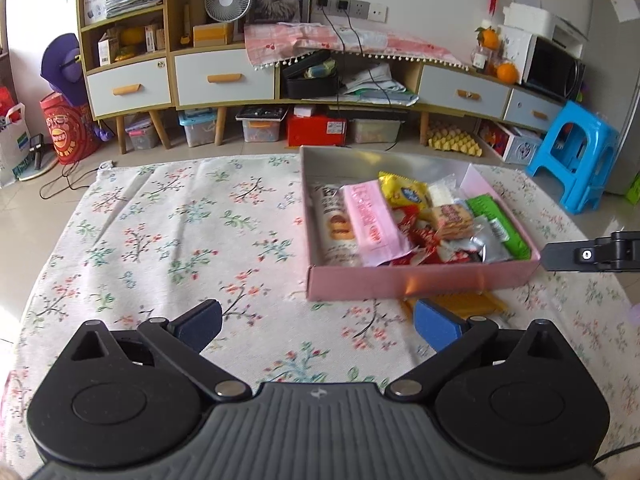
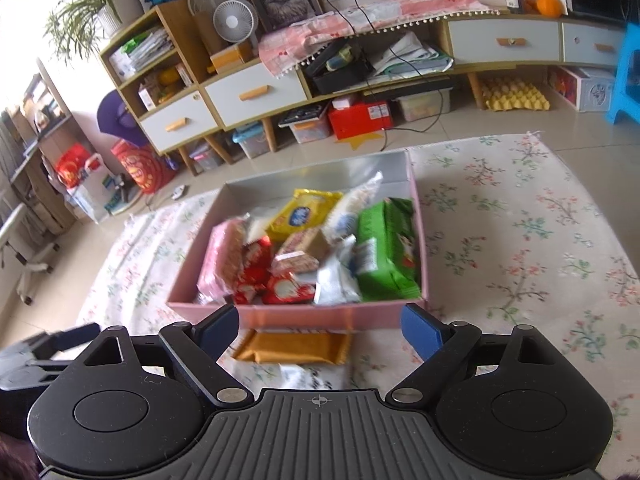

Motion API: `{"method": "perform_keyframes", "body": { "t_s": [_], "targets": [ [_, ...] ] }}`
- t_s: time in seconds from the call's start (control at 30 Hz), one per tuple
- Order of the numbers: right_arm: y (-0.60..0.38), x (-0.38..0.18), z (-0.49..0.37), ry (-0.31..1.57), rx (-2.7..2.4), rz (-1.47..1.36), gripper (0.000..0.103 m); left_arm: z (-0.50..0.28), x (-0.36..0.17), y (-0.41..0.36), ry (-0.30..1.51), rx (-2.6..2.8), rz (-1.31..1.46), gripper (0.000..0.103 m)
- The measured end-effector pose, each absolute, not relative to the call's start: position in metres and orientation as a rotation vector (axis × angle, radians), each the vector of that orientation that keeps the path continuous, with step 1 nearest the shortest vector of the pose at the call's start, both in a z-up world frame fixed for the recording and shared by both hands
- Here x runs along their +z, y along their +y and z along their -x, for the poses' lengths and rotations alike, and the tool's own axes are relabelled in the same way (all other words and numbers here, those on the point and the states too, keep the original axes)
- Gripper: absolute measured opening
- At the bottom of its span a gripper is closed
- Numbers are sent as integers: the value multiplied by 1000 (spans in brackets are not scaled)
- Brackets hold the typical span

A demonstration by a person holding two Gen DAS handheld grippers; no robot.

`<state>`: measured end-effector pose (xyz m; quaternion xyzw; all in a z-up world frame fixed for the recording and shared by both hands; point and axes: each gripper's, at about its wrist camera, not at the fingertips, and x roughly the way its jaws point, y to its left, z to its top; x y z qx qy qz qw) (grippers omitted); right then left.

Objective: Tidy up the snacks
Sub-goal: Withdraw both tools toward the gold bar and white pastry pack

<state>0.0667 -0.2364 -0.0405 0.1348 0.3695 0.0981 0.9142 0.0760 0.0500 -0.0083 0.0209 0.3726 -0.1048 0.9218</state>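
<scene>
Now both hand-held grippers, left (image 1: pixel 318 326) and right (image 2: pixel 320 330), gape released; a flat orange snack packet (image 2: pixel 294 347) lies between the right's fingers, against the snack-filled pink cardboard box (image 2: pixel 320 316).

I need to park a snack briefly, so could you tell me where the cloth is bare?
Bare: the floral cloth left of the pink box, and right of it. Crowded: inside the box, and its near wall, where an orange packet lies.

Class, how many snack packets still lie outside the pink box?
1: an orange packet on the floral cloth, against the pink box near wall. Others may be hidden.
</scene>
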Motion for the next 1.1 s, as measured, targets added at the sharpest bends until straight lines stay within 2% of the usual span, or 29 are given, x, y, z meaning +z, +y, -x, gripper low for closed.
{"method": "perform_keyframes", "body": {
  "t_s": [0.5, 1.03, 1.1],
  "targets": [
    [-210, -73, -35, 789, 259, -42, 92, -64, -29, 83, 848, -219, -63, 102],
    [-180, -116, -59, 850, 253, 40, 91, -75, -42, 77, 839, -267, -70, 102],
    [-177, -116, -60, 841, 250, 67, 88, -77, -44, 72, 839, -283, -75, 102]
  ]
}}
